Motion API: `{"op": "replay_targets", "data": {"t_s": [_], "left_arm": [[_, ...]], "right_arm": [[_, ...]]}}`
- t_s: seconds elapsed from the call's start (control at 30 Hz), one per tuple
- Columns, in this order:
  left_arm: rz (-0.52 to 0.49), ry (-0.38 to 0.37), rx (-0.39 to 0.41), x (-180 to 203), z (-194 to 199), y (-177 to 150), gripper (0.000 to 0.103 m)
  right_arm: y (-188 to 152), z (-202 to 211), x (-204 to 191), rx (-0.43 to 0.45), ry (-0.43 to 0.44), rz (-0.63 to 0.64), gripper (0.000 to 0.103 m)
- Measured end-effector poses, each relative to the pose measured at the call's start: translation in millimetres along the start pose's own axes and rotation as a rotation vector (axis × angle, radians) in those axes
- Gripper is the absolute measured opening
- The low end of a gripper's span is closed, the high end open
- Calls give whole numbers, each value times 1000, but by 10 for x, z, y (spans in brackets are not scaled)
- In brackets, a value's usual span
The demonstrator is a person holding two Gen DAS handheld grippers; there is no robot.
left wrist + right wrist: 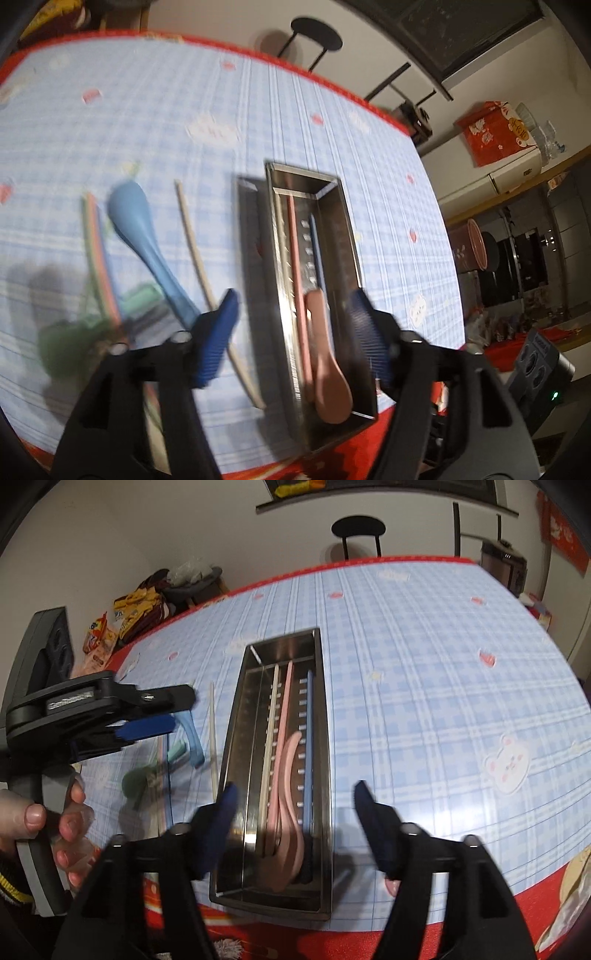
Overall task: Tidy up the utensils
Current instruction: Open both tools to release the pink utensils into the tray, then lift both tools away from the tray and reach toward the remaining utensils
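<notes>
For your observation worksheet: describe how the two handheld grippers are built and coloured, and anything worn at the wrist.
Both the left gripper and the right gripper have black plastic arms with silver pivot bolts and ribbed blue fingers. The left tool has a grey handle. At the wrist shows a dark cuff with yellow stripes.

Both grippers were black plastic, the left gripper (291, 332) and right gripper (295, 823) each carrying ribbed blue pads (218, 339) on angular arms fastened with silver screws (181, 336). The left one had a grey handle (40, 871) (a white label sat on its body). A dark, yellow-striped cuff (9, 890) showed.
</notes>
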State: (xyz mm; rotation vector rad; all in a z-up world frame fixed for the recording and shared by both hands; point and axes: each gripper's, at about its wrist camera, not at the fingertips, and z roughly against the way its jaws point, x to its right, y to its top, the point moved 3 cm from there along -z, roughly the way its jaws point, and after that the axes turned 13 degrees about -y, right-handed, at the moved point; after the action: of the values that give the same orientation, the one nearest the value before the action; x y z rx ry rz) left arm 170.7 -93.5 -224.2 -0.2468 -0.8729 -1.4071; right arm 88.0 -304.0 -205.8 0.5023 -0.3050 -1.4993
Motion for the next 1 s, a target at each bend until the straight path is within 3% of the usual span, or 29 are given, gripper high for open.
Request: {"op": "replay_targets", "data": {"t_s": [0.03, 0.1, 0.13, 0.27, 0.63, 0.8, 1.0], "left_arm": [[-9, 7, 14, -15, 66, 17, 86], [-25, 17, 43, -37, 209, 53, 89], [-31, 23, 47, -60, 274, 66, 95], [-44, 43, 66, -175, 498, 65, 97], [-6, 284, 140, -1003, 1088, -353, 97], [2, 357, 136, -1257, 1180, -653, 97], [-23, 344, 112, -1340, 1213, -789, 97]], "right_arm": [[20, 18, -6, 10, -13, 0, 82], [55, 38, -26, 26, -24, 2, 96], [69, 45, -51, 32, -28, 13, 97], [65, 36, -158, 58, -74, 46, 97], [-25, 7, -510, 62, -89, 115, 97], [-60, -72, -693, 11, -59, 128, 97], [-97, -105, -1102, -5, -1, 227, 96]]}}
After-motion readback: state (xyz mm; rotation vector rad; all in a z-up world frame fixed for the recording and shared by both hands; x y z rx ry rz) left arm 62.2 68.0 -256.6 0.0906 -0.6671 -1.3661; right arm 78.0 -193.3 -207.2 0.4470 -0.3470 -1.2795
